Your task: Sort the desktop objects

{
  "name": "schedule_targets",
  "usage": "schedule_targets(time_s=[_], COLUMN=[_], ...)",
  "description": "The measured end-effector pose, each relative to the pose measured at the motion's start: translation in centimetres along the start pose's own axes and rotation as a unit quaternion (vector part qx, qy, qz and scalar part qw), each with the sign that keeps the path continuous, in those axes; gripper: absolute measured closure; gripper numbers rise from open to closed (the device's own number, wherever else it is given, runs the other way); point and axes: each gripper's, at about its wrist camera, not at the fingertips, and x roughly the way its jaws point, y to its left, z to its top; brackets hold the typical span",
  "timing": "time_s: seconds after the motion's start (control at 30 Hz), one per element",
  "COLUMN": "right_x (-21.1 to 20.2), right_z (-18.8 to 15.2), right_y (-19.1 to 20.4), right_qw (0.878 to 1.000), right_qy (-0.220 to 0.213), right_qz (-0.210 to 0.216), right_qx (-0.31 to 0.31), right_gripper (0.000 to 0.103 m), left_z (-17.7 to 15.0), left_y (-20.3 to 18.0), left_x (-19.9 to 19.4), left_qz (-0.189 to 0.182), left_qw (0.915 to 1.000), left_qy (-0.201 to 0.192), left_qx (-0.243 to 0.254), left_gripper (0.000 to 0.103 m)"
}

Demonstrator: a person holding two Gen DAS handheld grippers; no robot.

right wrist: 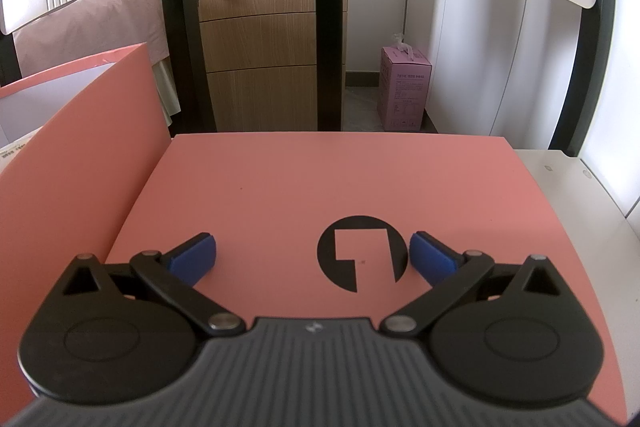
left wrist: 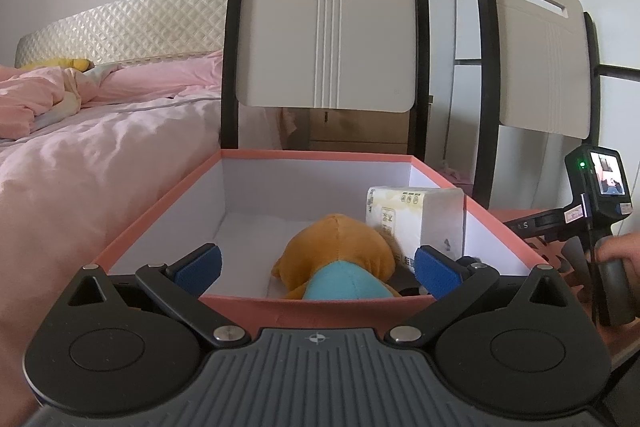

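Observation:
A salmon-pink box (left wrist: 160, 203) with a white inside stands open in the left wrist view. In it lie an orange and blue plush toy (left wrist: 340, 255) and a white tissue pack (left wrist: 416, 223) at the right. My left gripper (left wrist: 318, 267) is open and empty, just above the box's near rim. In the right wrist view my right gripper (right wrist: 312, 259) is open and empty, low over the box's pink lid (right wrist: 320, 187), which lies flat and bears a black round logo (right wrist: 362, 253). The box's outer wall (right wrist: 76, 163) stands to the left of the lid.
Two white chair backs (left wrist: 328, 27) with black frames stand behind the box. A bed with pink bedding (left wrist: 100, 131) is at the left. The right gripper's handle and the hand on it (left wrist: 600, 227) show at the right. A wooden drawer unit (right wrist: 264, 39) and a purple carton (right wrist: 404, 87) stand behind the lid.

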Motion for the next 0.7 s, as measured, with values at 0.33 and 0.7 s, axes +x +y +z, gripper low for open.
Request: schedule_targets(time_s=[0.33, 0.7], right_x=[-0.6, -13.0], right_z=[-0.3, -2.5], right_y=[-0.4, -3.0], right_qw=[1.000, 0.982], right_qy=[0.005, -0.161], right_qz=[0.019, 0.075], right_qx=[-0.012, 0.063], right_gripper=[0.000, 0.000], left_z=[-0.5, -0.9], left_y=[-1.6, -3.1], left_x=[-0.8, -2.4], left_qz=[-0.014, -0.063], left_qw=[0.9995, 0.9962], left_qy=[-0.017, -0.048], left_qx=[0.023, 0.035], left_gripper=[0.000, 0.000])
